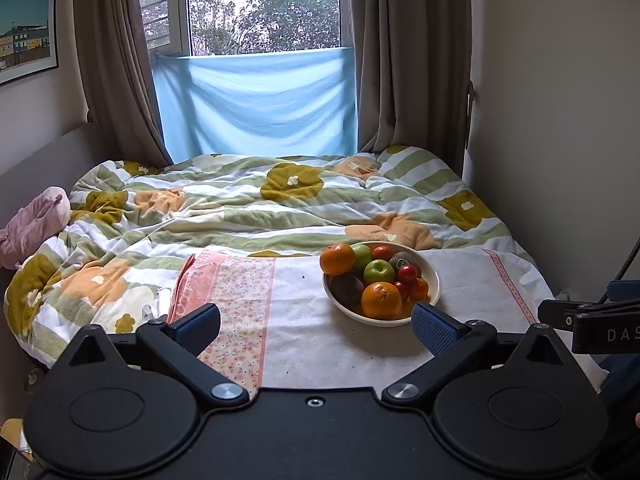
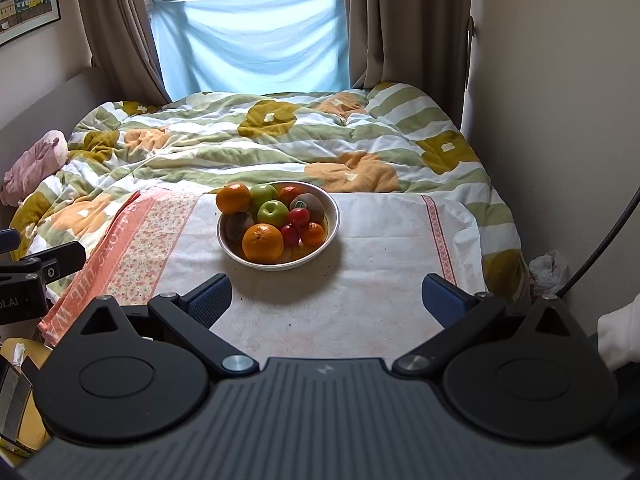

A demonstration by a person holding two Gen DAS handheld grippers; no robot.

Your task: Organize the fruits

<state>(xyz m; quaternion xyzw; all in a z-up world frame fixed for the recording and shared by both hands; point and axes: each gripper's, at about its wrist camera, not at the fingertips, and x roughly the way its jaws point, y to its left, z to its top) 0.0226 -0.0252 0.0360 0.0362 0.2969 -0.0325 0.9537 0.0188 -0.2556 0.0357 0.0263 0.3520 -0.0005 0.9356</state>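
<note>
We hold the left hand-held gripper (image 1: 316, 326) with its blue-padded fingers (image 1: 199, 326) spread wide apart, gripping nothing and touching nothing; it hovers above the white cloth (image 1: 304, 320) spread over the near end of the bed (image 1: 248, 200). The right hand-held gripper (image 2: 326, 300) is likewise wide apart and empty, poised over the same cloth. The fruits sit together in a white bowl (image 2: 332, 216) resting on that cloth, ahead of both grippers and clear of their fingers. In the bowl we see a large orange (image 2: 263, 243) at the near side, another orange (image 2: 233, 198) at the far left rim, two green apples (image 2: 273, 213), a brown kiwi (image 2: 308, 207) on the right, a second kiwi (image 2: 239, 227) on the left, and small red fruits (image 2: 299, 217) beside a small tangerine (image 2: 312, 234). A floral pink towel (image 2: 132, 248) lies left of the bowl, on the cloth's edge.
</note>
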